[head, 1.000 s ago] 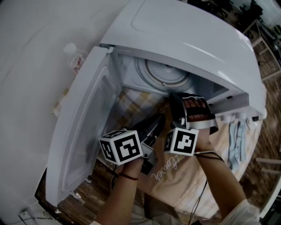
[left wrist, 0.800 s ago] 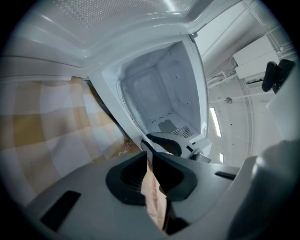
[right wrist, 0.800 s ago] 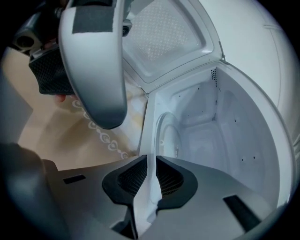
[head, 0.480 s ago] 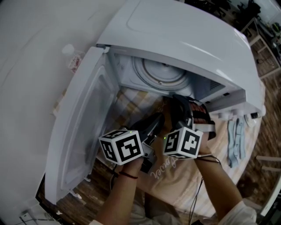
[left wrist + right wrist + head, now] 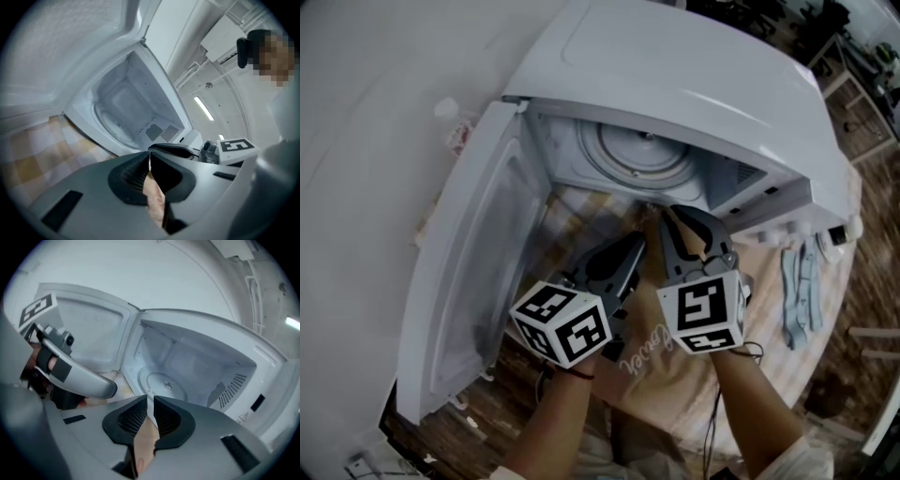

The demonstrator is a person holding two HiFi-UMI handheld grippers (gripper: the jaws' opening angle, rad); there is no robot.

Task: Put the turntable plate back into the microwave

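Observation:
The round glass turntable plate (image 5: 642, 155) lies flat on the floor of the open white microwave (image 5: 694, 75); the right gripper view also shows the plate (image 5: 161, 385) inside the cavity. Both grippers hang just outside the opening, side by side. My left gripper (image 5: 630, 255) is shut with nothing between its jaws, and its tips (image 5: 149, 158) point at the cavity. My right gripper (image 5: 672, 223) is also shut and holds nothing, its tips (image 5: 151, 403) pointing at the plate. In the right gripper view the left gripper (image 5: 77, 378) shows at the left.
The microwave door (image 5: 473, 272) stands swung open on the left. A checked cloth (image 5: 581, 220) covers the table under the microwave. A small bottle (image 5: 457, 124) stands behind the door, and pale blue items (image 5: 797, 291) lie at the right.
My right gripper has drawn back a little from the opening and rolled, so its marker cube now faces up. The left gripper has barely moved. The plate has stayed inside.

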